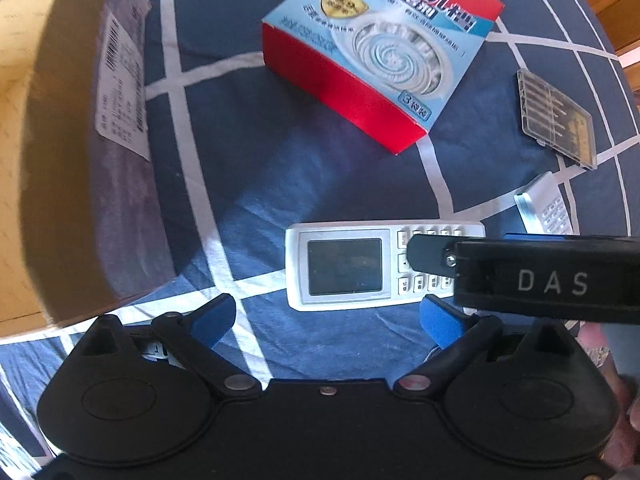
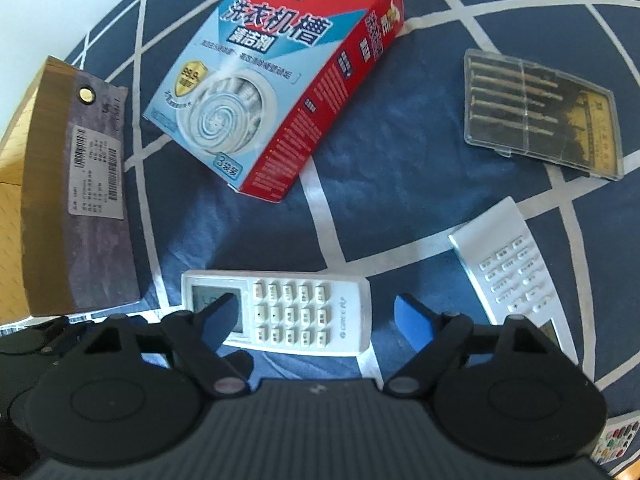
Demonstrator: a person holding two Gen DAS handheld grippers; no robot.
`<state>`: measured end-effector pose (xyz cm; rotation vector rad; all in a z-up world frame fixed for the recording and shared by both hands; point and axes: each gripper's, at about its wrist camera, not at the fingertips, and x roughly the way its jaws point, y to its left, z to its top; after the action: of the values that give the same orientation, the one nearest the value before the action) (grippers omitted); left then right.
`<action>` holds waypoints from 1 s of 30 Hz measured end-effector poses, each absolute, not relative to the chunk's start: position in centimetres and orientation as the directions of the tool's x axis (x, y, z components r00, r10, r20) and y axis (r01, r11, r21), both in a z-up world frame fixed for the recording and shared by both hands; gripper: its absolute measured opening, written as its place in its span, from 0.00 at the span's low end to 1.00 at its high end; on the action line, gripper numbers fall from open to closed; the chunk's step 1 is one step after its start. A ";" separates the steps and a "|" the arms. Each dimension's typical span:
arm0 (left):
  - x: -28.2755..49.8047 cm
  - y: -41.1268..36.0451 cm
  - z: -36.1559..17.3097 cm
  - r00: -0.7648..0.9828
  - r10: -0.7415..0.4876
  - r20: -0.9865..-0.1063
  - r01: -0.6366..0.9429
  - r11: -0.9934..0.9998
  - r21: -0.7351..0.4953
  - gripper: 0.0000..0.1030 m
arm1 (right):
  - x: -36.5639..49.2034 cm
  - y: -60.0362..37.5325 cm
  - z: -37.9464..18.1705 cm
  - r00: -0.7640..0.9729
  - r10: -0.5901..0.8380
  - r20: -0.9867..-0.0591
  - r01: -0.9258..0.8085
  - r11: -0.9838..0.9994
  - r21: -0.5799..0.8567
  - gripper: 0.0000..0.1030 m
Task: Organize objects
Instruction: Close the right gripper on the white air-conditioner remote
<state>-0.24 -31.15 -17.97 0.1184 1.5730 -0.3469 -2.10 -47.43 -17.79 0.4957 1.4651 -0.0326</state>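
Both claws hang with jaws apart, gripping nothing: the left gripper (image 1: pixel 326 322) and right gripper (image 2: pixel 310 322) straddle the white rectangular plastic remote control (image 2: pixel 276 314), probably for a two-handed lift. The remote lies flat on the navy white-lined cloth (image 2: pixel 400 184), beside the brown cardboard box (image 2: pixel 48 184), likely its destination.

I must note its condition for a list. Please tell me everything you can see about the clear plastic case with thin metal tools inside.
The clear plastic case is flat and rectangular, slightly scuffed, and looks closed. Inside, several thin metal tools lie in parallel slots, beside a yellowish printed card at one end. The case lies flat on the dark blue cloth with white lines, set at an angle. It is apart from the red and blue box and the slim white remote; no gripper touches it.
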 end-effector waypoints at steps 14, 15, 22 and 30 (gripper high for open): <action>0.7 -31.9 -19.8 -0.079 -0.154 -0.985 0.281 0.945 -0.170 0.93 | -1.1 -47.1 -19.1 0.071 0.280 -0.957 0.303 0.908 0.288 0.69; 0.7 -31.9 -19.8 -0.083 -0.157 -0.984 0.279 0.945 -0.174 0.91 | -1.0 -47.1 -19.1 0.070 0.281 -0.957 0.301 0.909 0.289 0.69; 0.7 -32.3 -19.8 -0.099 -0.193 -0.976 0.272 0.938 -0.213 0.79 | -0.9 -46.8 -19.1 0.061 0.270 -0.961 0.284 0.918 0.276 0.67; 0.6 -32.6 -19.8 -0.096 -0.192 -0.977 0.275 0.938 -0.211 0.77 | -1.0 -46.8 -19.1 0.066 0.267 -0.962 0.282 0.919 0.274 0.67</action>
<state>0.63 -32.62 -19.82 0.0650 1.6212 -0.3916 -0.96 -46.76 -19.09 0.4465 1.5213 -0.0120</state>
